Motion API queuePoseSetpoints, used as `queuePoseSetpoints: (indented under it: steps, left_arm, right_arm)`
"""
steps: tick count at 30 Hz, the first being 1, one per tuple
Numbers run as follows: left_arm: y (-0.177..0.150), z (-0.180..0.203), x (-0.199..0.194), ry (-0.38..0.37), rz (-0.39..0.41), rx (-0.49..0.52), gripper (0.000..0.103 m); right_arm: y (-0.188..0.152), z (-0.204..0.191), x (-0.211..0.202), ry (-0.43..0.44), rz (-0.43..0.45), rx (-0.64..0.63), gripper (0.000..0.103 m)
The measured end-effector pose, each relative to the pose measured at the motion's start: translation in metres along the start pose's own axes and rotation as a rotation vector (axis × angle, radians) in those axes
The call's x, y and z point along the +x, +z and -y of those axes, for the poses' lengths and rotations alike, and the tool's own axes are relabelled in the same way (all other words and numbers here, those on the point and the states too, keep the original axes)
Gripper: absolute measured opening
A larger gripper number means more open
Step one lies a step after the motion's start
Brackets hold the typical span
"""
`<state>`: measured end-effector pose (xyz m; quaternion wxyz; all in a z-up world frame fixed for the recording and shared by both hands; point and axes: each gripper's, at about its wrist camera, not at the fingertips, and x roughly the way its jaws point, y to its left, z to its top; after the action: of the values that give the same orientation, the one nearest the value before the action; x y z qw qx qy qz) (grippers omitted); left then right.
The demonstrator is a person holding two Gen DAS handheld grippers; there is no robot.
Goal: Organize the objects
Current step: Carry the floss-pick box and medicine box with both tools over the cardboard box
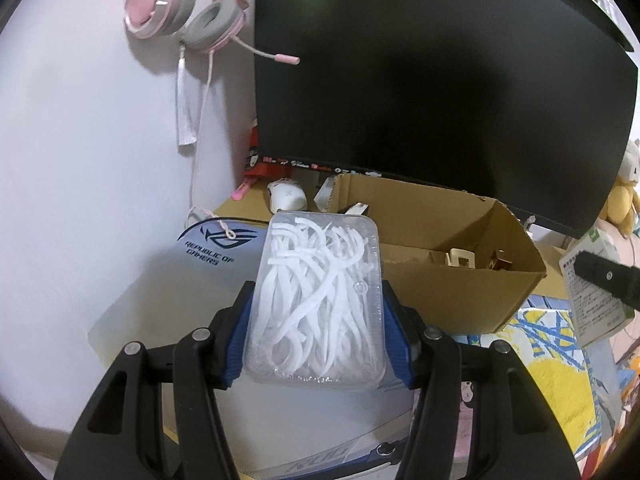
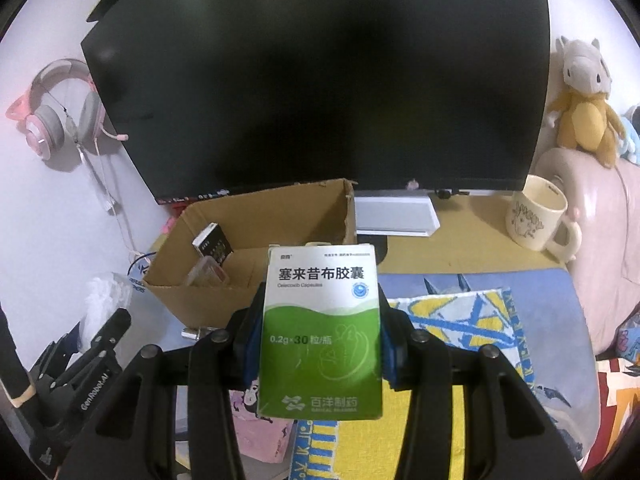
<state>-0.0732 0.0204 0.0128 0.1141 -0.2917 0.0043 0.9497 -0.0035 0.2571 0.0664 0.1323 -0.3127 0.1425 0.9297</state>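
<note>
My left gripper (image 1: 316,332) has its fingers (image 1: 236,344) clamped on a clear box of floss picks (image 1: 320,300); my right gripper (image 2: 320,336) grips a green medicine box (image 2: 322,332); both held above the tabletop (image 2: 472,240), near the cardboard box (image 2: 256,240).

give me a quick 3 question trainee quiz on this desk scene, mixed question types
1. True or false: the left gripper is shut on the clear case of floss picks.
2. What is the right gripper holding? A) the cream mug B) the green and white medicine box C) the pink headset
3. Fill in: the open cardboard box sits in front of the dark ____.

Key:
1. True
2. B, the medicine box; the mug stands on the desk and the headset hangs on the wall.
3. monitor
</note>
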Motion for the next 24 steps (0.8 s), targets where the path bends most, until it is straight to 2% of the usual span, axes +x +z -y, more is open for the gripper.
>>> queuePoseSetpoints:
  steps: [2,7,14,18,24]
  left_arm:
    - [0.004,0.003,0.000,0.000,0.009,0.013,0.057]
    - [0.021,0.010,-0.001,-0.001,0.029,0.025,0.057]
    - [0.047,0.018,-0.001,-0.005,0.057,0.021,0.057]
    - [0.063,0.020,0.002,0.011,0.079,0.026,0.057]
    - [0.081,0.019,0.010,-0.012,0.095,0.003,0.057]
  right_arm:
    - [0.004,0.000,-0.003,0.032,0.006,0.007,0.050]
    - [0.017,-0.010,-0.007,-0.032,0.042,-0.031,0.050]
    - [0.024,-0.011,0.008,-0.018,0.032,-0.038,0.050]
    - [0.031,-0.006,0.008,-0.009,0.074,-0.021,0.050]
    - [0.041,-0.004,0.013,0.013,0.123,-0.012,0.050]
